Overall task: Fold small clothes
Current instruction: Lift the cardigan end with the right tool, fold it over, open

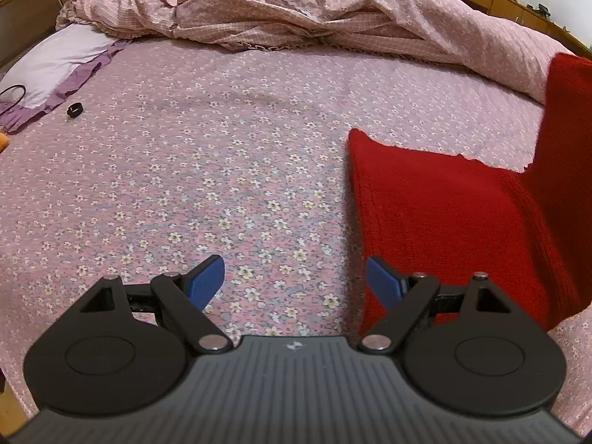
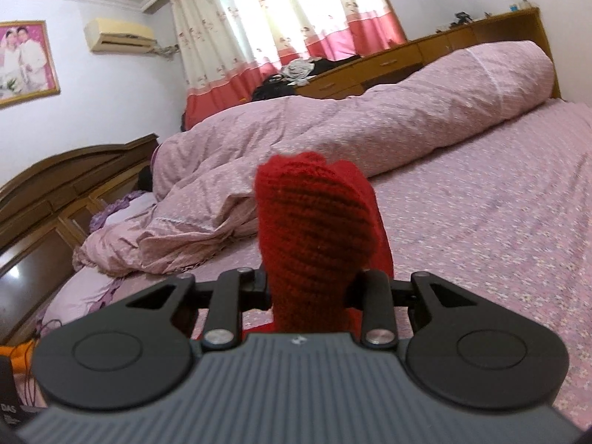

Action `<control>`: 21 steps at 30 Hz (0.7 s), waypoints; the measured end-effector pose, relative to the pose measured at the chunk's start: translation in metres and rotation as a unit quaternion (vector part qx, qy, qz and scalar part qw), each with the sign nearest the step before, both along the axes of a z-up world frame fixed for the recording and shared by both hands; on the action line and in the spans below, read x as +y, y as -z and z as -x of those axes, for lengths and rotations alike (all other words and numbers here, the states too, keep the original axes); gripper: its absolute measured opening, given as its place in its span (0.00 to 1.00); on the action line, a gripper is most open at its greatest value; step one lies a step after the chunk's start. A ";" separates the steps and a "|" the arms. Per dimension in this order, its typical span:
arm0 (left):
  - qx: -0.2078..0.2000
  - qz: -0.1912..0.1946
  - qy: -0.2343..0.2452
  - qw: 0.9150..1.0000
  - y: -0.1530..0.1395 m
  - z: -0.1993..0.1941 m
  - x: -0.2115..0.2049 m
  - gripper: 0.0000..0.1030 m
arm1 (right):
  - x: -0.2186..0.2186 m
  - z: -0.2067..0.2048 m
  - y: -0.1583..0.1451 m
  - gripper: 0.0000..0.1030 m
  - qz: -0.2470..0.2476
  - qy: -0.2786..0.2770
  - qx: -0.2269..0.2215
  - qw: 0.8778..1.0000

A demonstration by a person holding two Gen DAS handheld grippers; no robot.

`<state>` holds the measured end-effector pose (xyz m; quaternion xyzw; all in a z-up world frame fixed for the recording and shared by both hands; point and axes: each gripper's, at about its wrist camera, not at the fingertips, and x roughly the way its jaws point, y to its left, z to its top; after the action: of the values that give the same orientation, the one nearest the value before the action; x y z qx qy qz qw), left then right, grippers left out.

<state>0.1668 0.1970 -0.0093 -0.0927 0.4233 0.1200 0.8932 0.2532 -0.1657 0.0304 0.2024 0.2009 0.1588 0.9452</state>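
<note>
The right tongs (image 2: 309,292) are clamped on a bunched edge of the red knitted garment (image 2: 314,218), which stands up between the jaws at the centre of the right wrist view. The left tongs (image 1: 294,281) stand wide open with nothing between the blue pads (image 1: 207,277), hanging over the flowered bed sheet (image 1: 185,170).

In the left wrist view the same garment lies at the right of the frame: a flat part spread on the bed, its long axis running from the lower right toward the middle, and a lifted part rising along the right edge of the frame toward the upper right. The left edge of the flat part sits just beside the left tongs' right-hand pad, so the free tongs are the nearer ones to the resting cloth. The coming move likely turns on that: the lifted portion must be carried over the flat one, leftward in this frame.

A rumpled pink quilt (image 1: 296,11) fills the top of the frame, well apart. A lilac pillow (image 1: 55,59) and a small black object (image 1: 75,110) lie at the upper left, well clear. Nothing stands between the tongs and the garment.
</note>
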 end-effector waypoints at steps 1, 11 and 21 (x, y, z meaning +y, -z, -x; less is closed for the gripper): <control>0.000 0.000 -0.001 1.000 -0.001 0.001 0.002 0.84 | 0.004 0.000 -0.001 0.31 0.002 -0.004 -0.002 1.000; 0.008 -0.001 -0.007 1.000 0.002 0.007 0.019 0.84 | 0.052 0.000 -0.009 0.31 0.028 -0.042 -0.017 0.999; 0.017 0.008 -0.023 1.000 0.011 0.014 0.035 0.84 | 0.087 0.001 -0.003 0.30 0.034 -0.065 -0.011 0.997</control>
<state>0.1532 0.2316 -0.0199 -0.1077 0.4371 0.1387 0.8821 0.2525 -0.0792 0.0335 0.1552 0.2088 0.2156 0.9412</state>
